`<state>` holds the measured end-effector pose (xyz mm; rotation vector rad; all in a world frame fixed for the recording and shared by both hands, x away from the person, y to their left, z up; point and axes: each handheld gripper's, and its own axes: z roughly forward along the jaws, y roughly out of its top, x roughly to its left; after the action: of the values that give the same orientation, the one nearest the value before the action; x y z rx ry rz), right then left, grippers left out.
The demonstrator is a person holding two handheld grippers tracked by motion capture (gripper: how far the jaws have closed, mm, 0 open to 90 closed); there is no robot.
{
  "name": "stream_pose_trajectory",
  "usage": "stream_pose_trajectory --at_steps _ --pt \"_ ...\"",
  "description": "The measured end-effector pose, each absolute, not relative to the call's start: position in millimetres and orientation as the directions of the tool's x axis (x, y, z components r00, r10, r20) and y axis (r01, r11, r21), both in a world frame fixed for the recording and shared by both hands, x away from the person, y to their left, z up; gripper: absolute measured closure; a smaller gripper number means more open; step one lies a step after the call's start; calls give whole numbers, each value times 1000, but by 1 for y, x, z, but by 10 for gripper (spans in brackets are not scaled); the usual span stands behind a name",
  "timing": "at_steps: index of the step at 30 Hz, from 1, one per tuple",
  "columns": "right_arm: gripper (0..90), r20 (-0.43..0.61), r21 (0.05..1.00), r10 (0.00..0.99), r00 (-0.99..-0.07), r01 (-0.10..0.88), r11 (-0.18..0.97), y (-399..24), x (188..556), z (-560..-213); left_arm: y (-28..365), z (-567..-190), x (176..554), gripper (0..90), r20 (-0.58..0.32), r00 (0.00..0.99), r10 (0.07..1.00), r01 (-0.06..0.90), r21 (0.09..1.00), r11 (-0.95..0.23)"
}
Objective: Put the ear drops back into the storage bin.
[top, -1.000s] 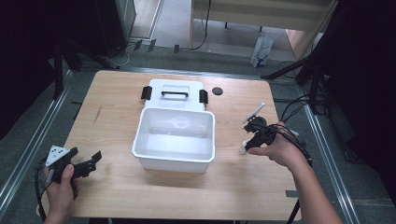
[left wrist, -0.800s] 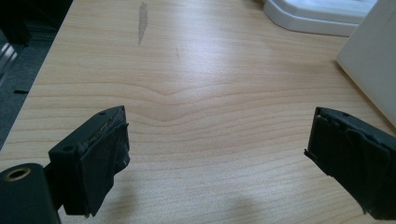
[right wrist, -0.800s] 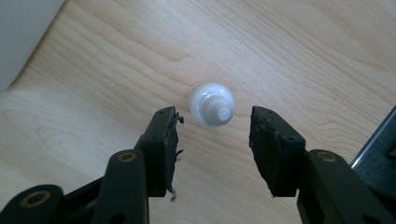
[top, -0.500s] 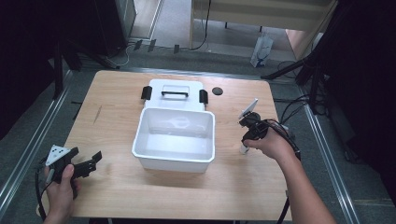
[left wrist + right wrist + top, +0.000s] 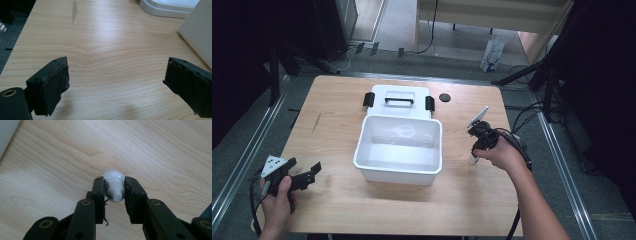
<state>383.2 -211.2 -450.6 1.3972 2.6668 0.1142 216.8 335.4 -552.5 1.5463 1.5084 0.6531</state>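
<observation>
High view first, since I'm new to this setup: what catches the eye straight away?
The big white tub at the table's middle, its lid lying flat just behind it. Right of the tub, the right gripper has just closed on a small white bottle standing on the wood.

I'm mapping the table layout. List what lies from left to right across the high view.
left gripper with open fingers → white bin → small black disc → right gripper, its fingers having just closed on the small white bottle.

White open bin (image 5: 399,150) mid-table; lid (image 5: 399,100) just behind; black disc (image 5: 444,97) beside.
</observation>
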Motion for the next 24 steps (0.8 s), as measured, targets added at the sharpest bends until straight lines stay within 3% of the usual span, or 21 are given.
stream_pose_trajectory --at_steps 10,24 --pt "723 -84 112 774 -627 766 633 -208 379 -445 335 -553 217 63 -195 131 972 524 846 99" --pt "722 -118 158 676 -727 659 736 -177 366 -388 335 -553 217 63 -195 132 972 522 847 99"
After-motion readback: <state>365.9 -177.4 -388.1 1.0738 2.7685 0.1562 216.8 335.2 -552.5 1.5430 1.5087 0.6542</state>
